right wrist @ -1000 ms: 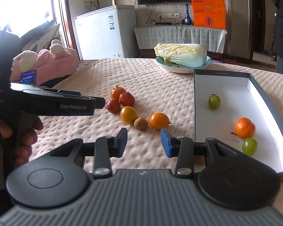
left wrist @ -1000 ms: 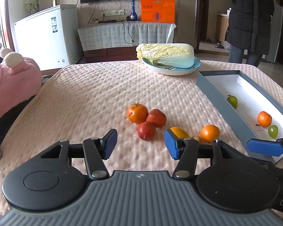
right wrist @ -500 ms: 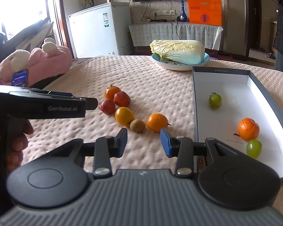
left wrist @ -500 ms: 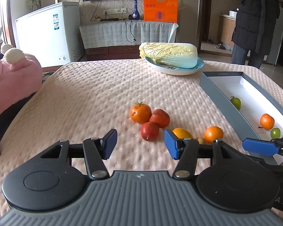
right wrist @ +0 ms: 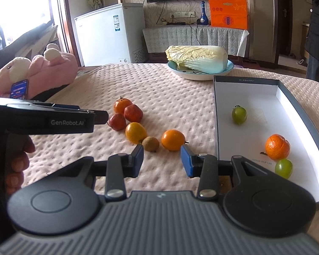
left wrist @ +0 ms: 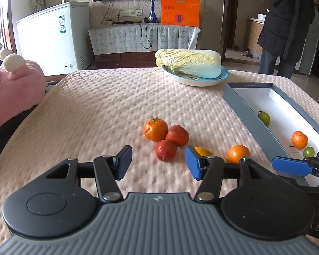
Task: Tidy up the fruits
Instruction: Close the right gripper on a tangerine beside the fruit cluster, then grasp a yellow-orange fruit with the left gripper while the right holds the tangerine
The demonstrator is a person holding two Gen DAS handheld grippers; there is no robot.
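A pink plush toy (right wrist: 51, 70) is seen at the far left edge of the table's bumpy pink cover (right wrist: 159, 89), with a phone (right wrist: 19, 89) propped against it. The left gripper (left wrist: 158, 165) is held over the near part of the cover, jaws parted with nothing between the pads; a red fruit (left wrist: 165, 149) lies just beyond the gap. In the right wrist view the same tool is seen side-on at the left, gripped by a hand (right wrist: 17, 165).

A loose cluster of fruit lies mid-table: a stemmed tangerine (right wrist: 122, 105) farthest, two red fruits touching it ( (right wrist: 133, 113) and (right wrist: 117, 121)), then a yellow-orange fruit (right wrist: 135, 132), a small brown kiwi-like fruit (right wrist: 151, 143) touching it, and an orange (right wrist: 173, 139) just to the right. The right gripper (right wrist: 161, 161) is held just short of the kiwi-like fruit and the orange, jaws partly open and empty.

At the far centre a napa cabbage (right wrist: 197, 58) rests on a blue-rimmed plate (right wrist: 202, 77). To the right, a grey box with white interior (right wrist: 255, 97) holds three fruits: a green one (right wrist: 239, 115) toward the far end, and a tangerine (right wrist: 277, 147) with a second green one (right wrist: 283, 168) touching it at the near end. A person in a dark coat (left wrist: 287, 21) stands beyond the table at far right
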